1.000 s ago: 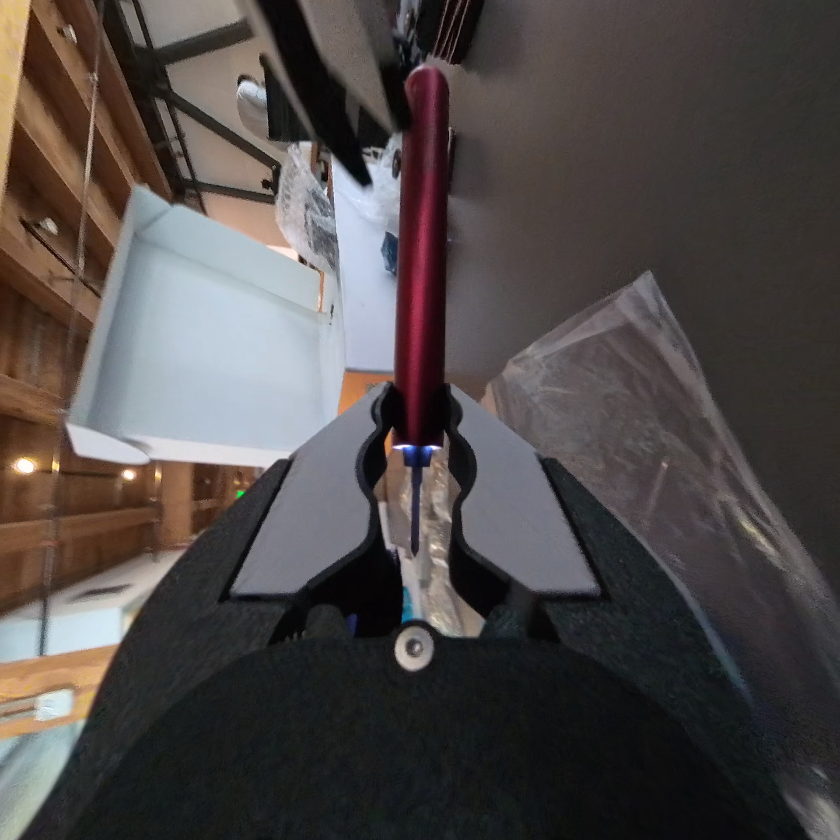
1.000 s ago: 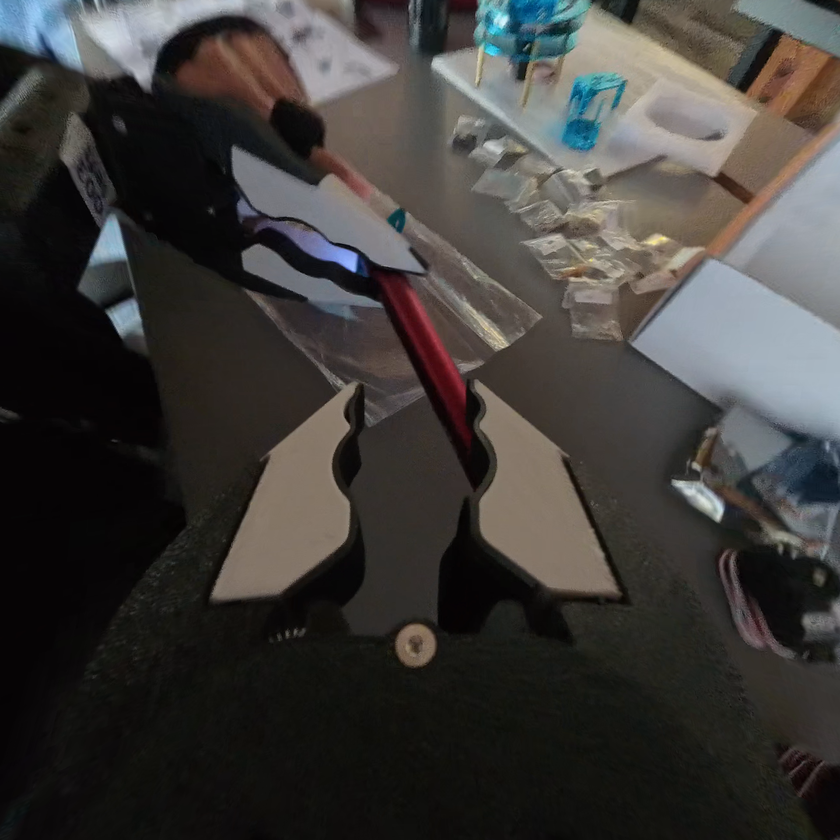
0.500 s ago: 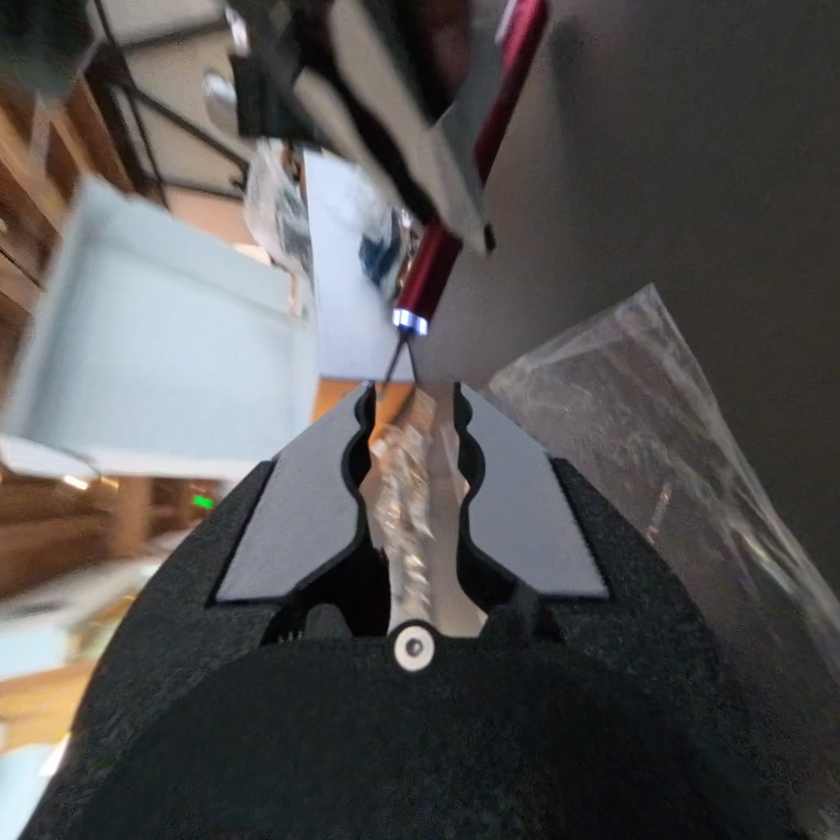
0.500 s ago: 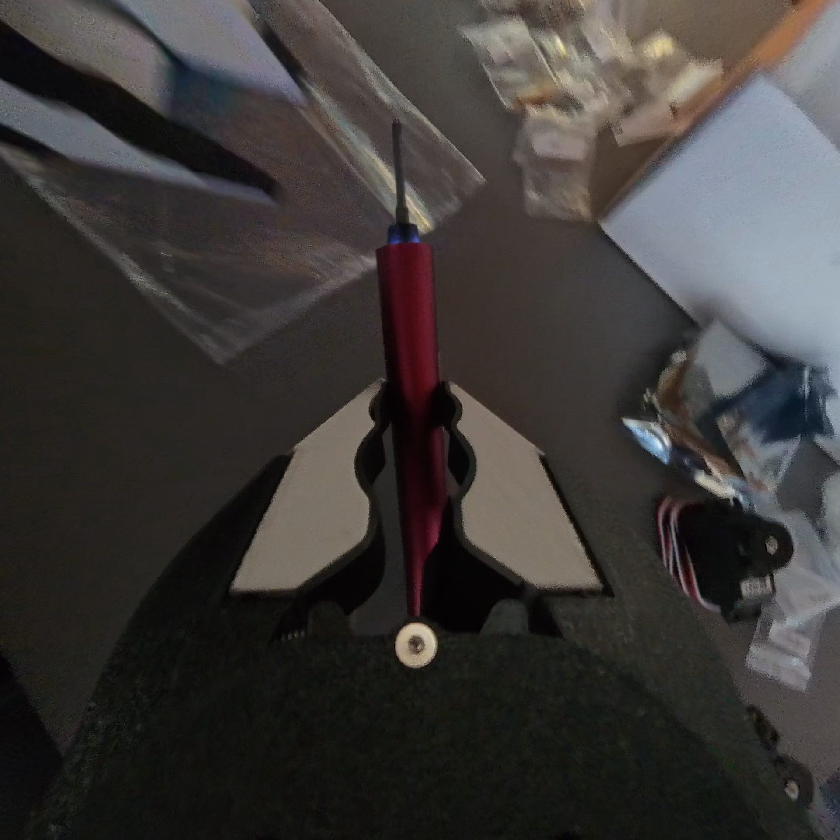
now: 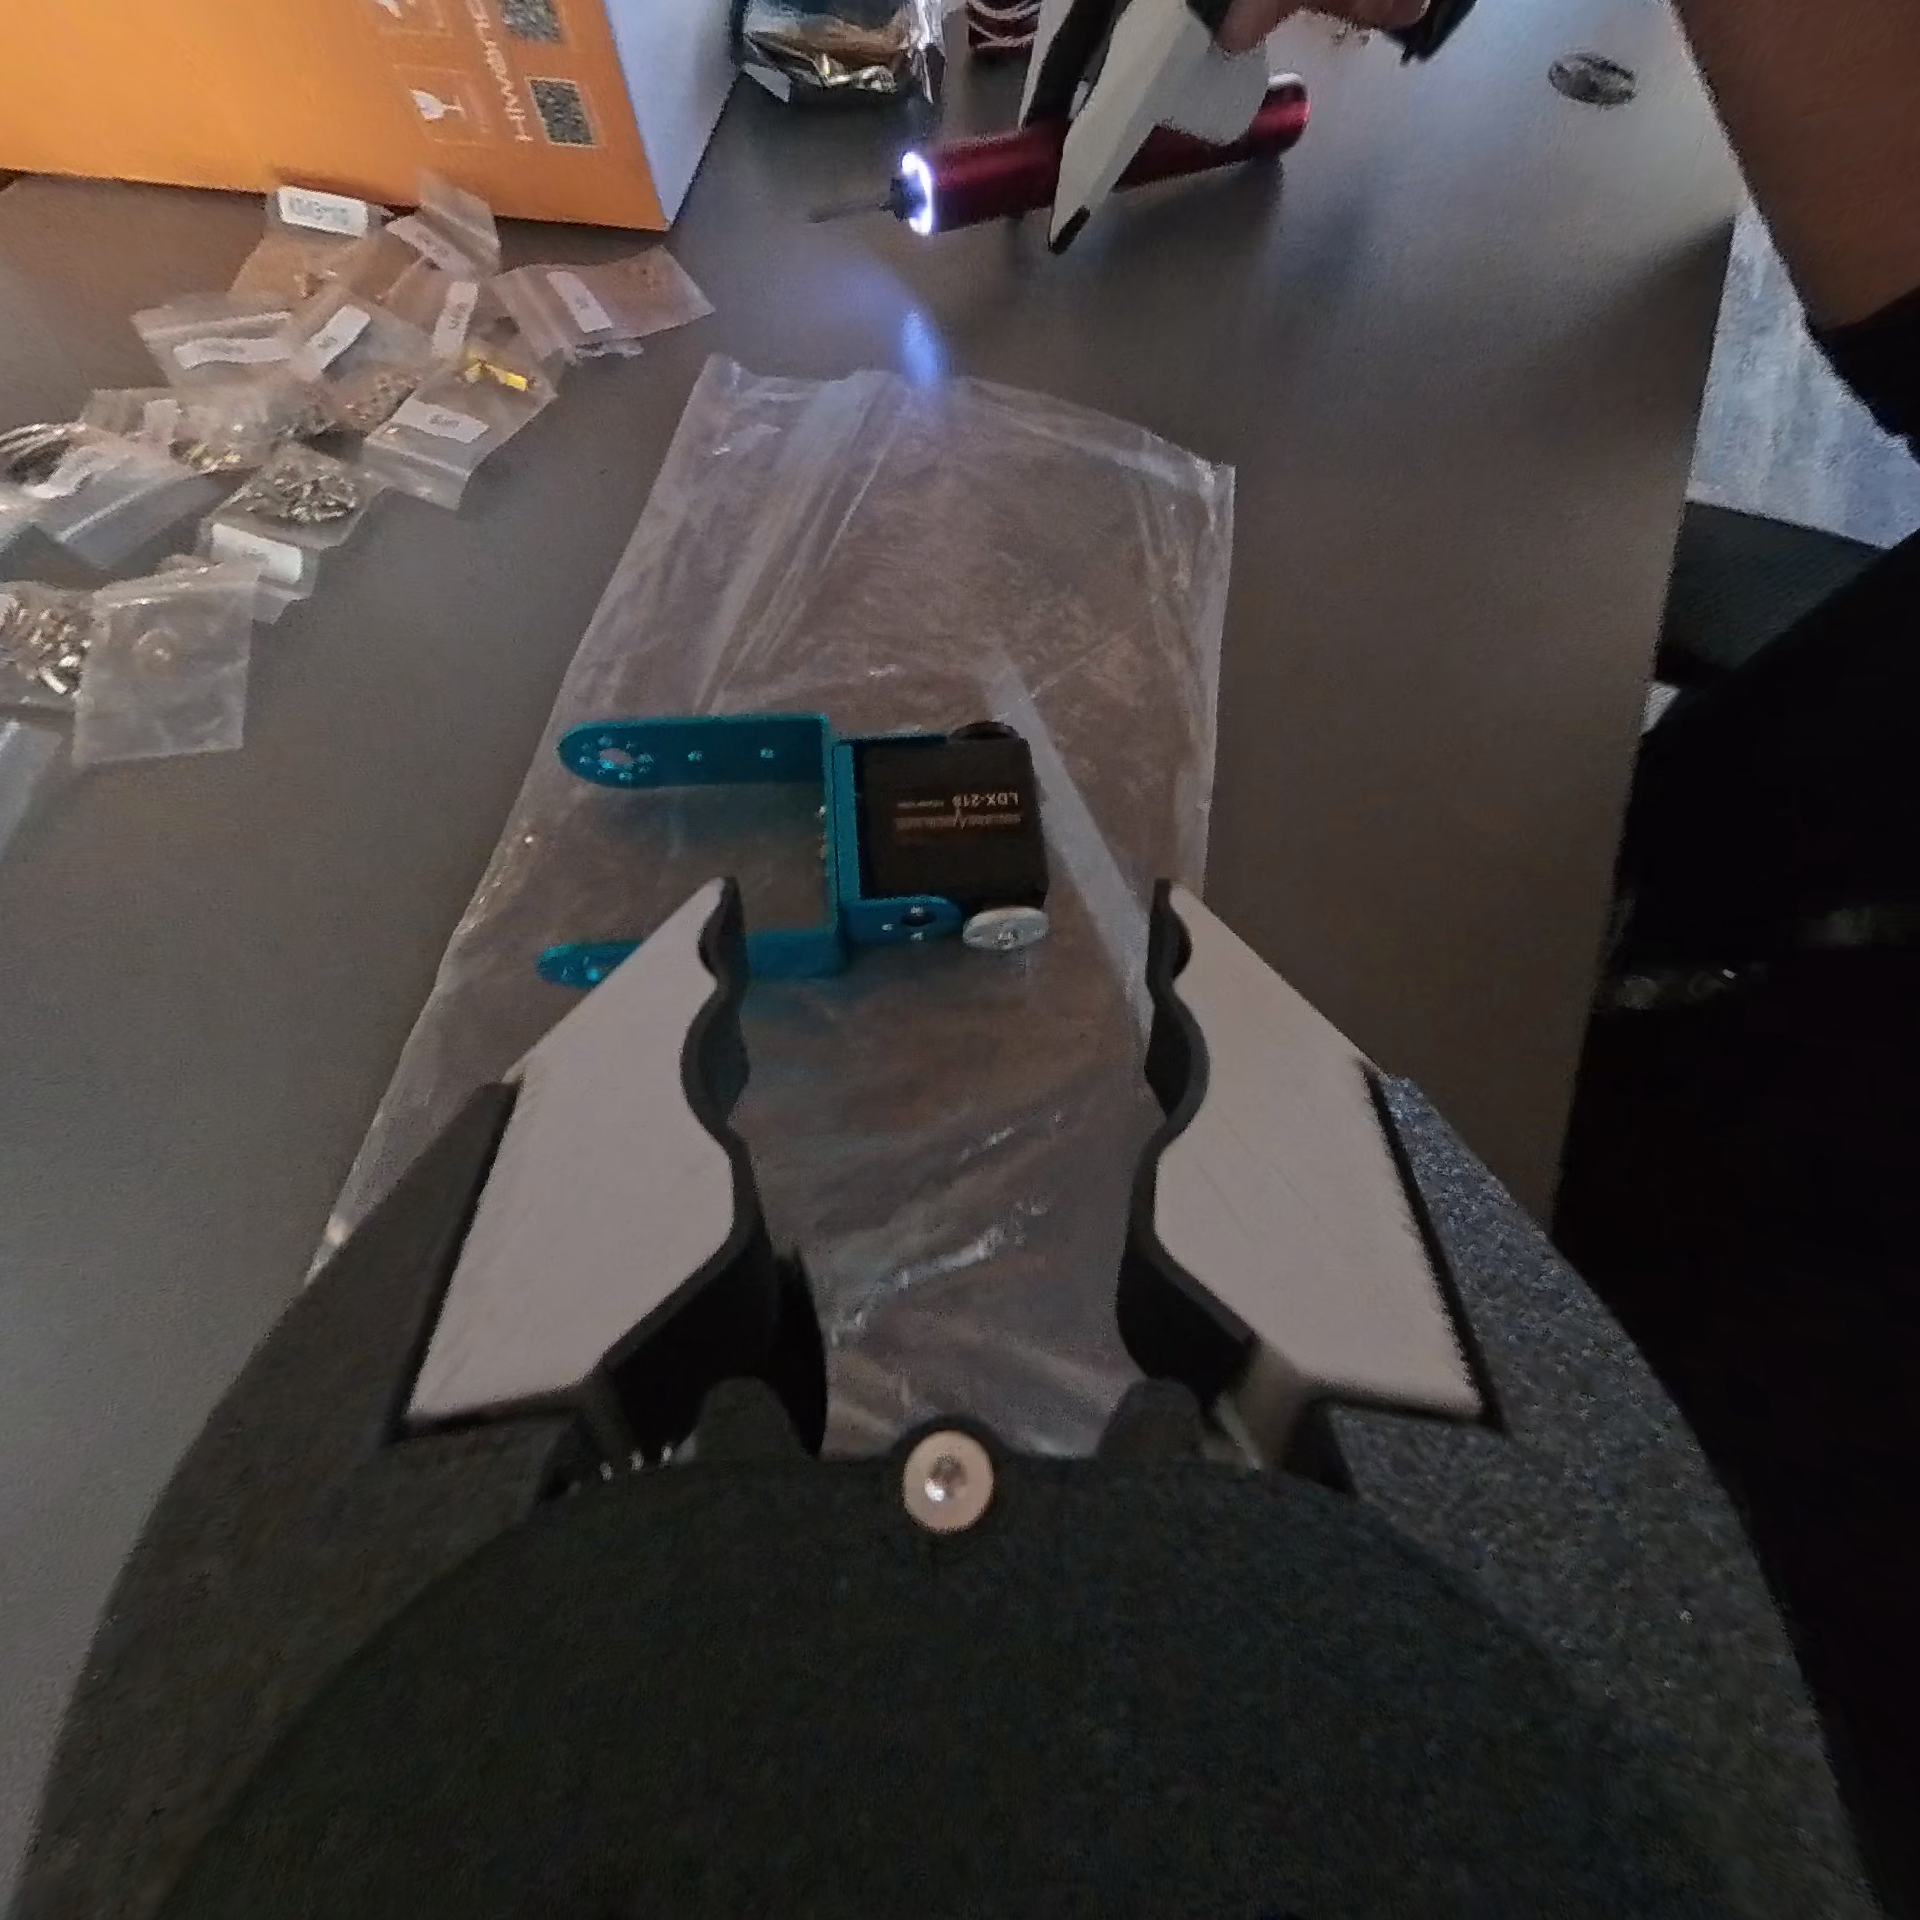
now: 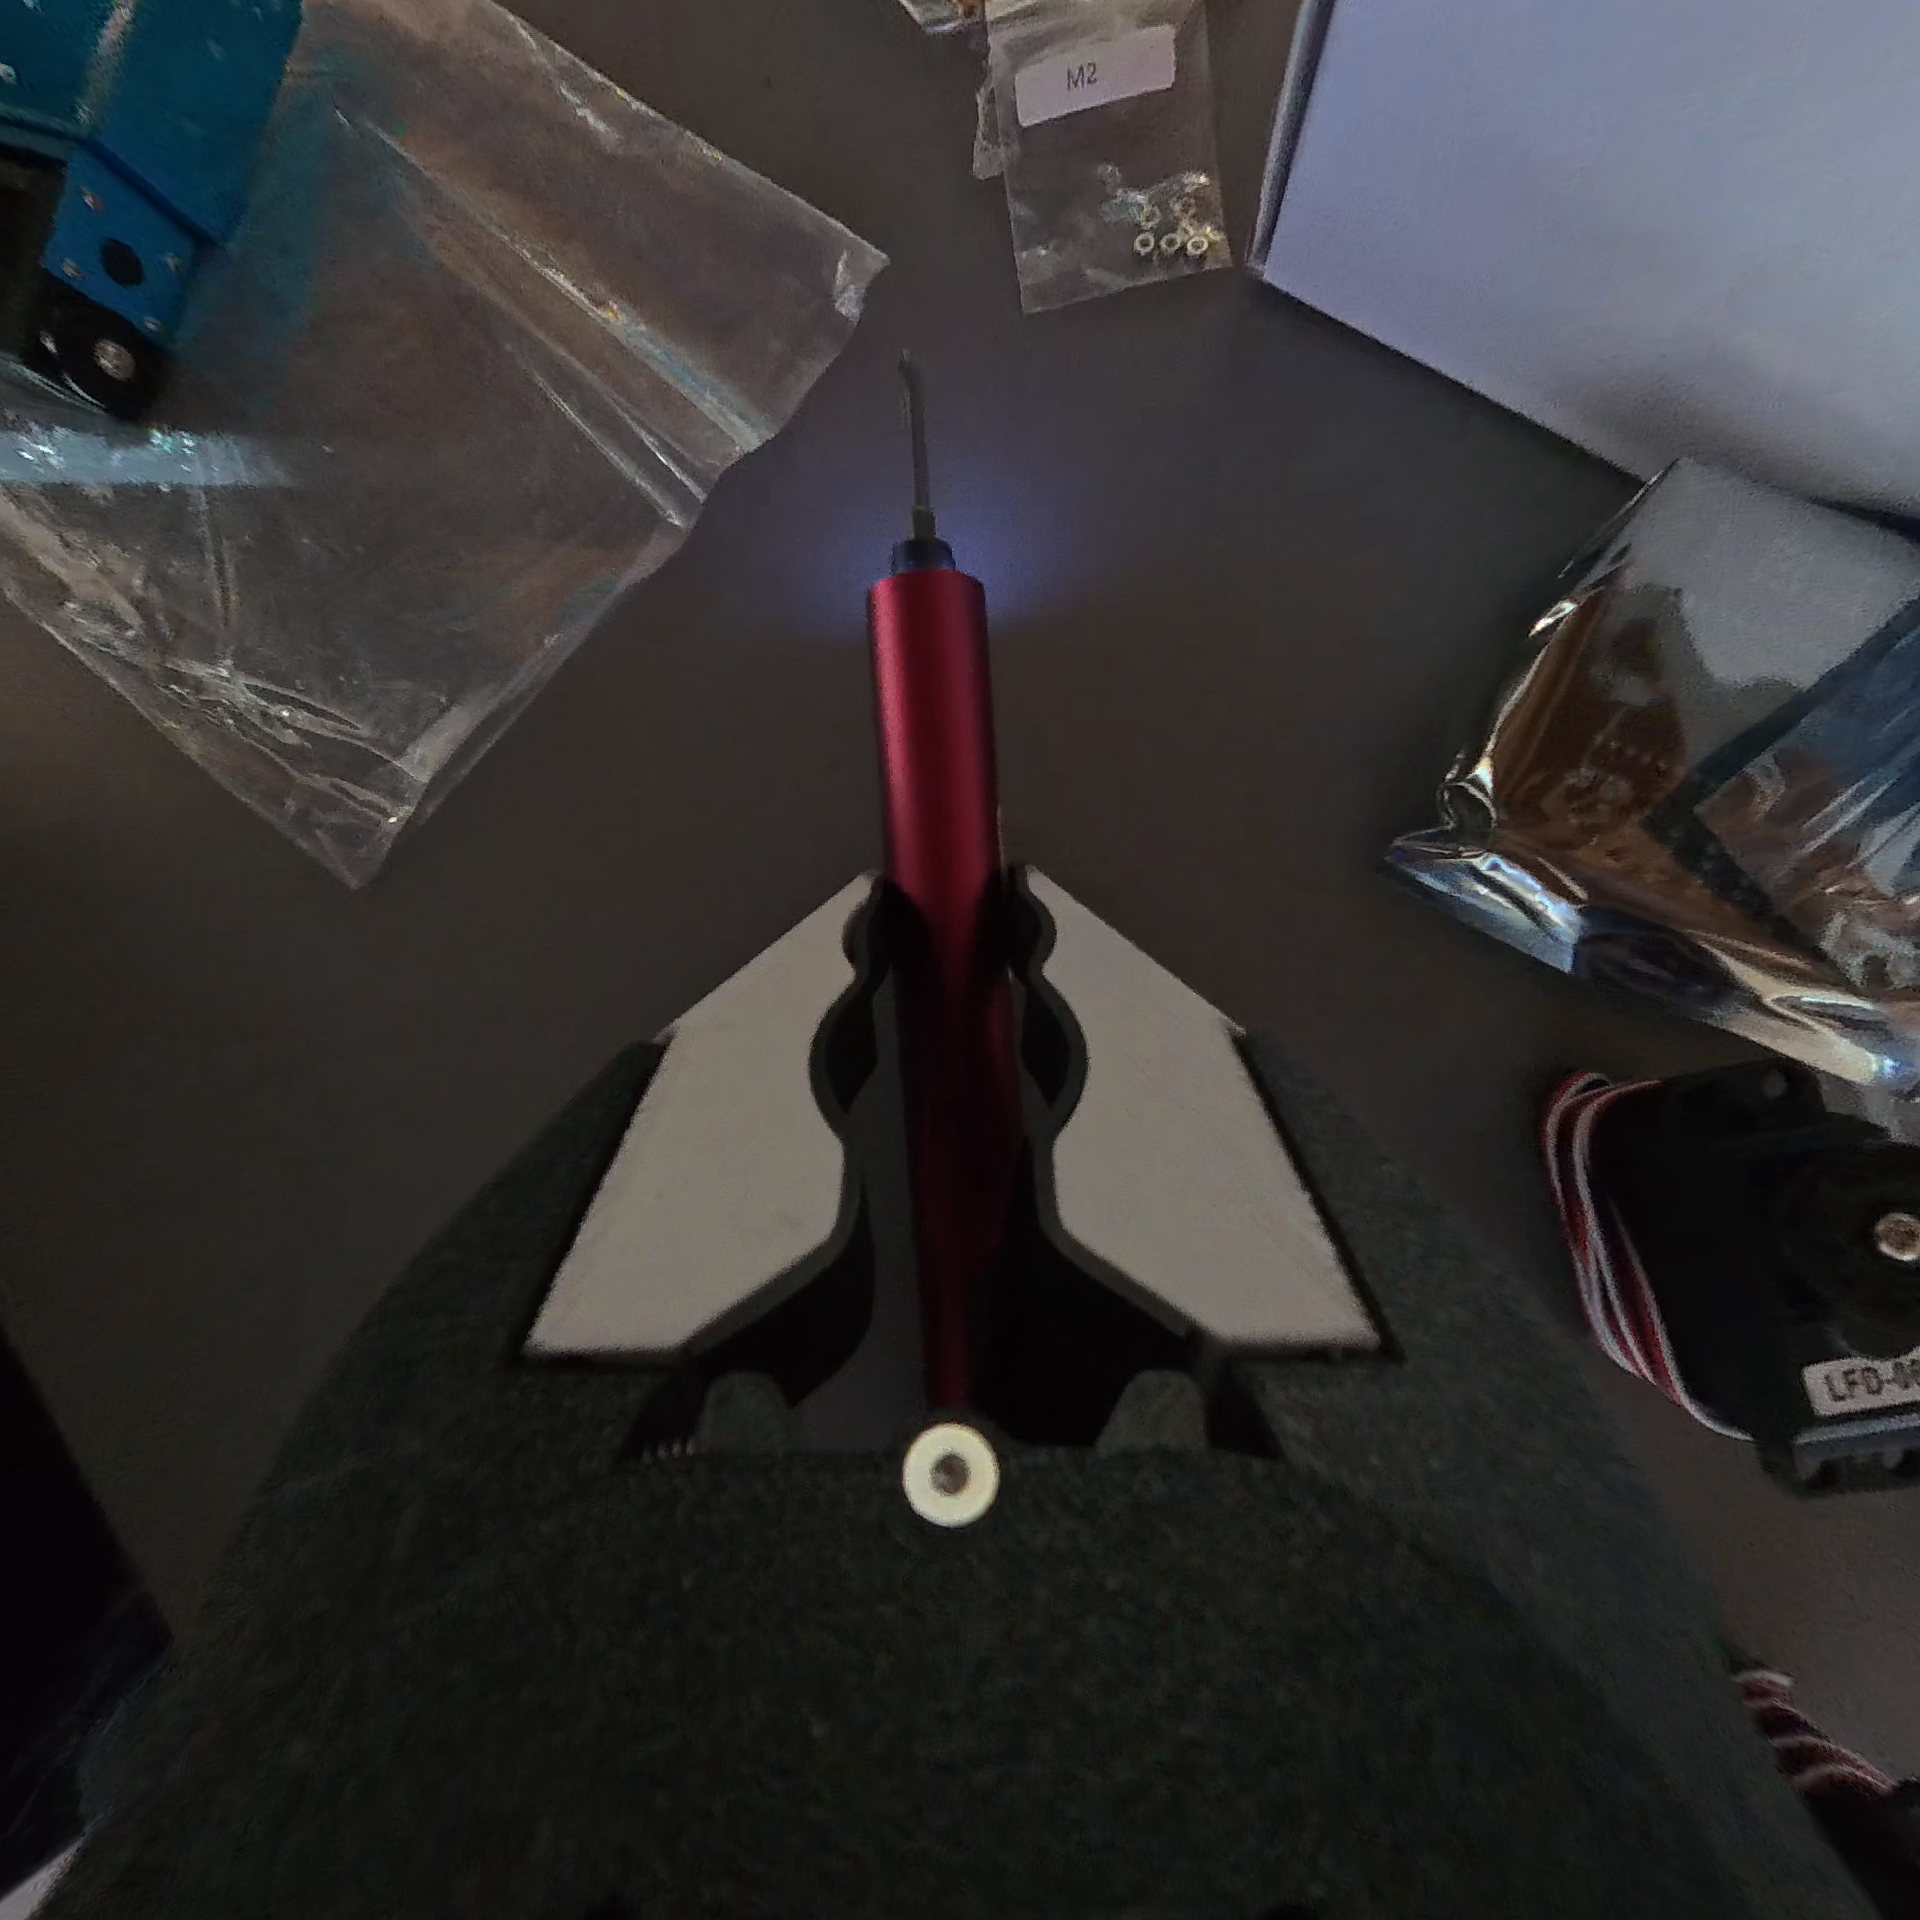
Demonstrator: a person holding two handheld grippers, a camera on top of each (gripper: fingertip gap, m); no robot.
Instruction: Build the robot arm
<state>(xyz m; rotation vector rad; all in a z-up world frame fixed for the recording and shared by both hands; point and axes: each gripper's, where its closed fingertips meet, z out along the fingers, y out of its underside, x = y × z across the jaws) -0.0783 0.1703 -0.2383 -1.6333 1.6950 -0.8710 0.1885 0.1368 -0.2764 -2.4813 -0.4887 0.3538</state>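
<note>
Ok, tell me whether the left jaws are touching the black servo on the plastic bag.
Apart. In the left wrist view the open left gripper hovers short of the black servo, with clear plastic bag showing between.

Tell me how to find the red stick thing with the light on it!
Start at the orange box at the far edge of the dark table. Just right of it, the right gripper is shut on the red screwdriver. It alone is red, with a glowing tip and a thin metal bit.
</note>
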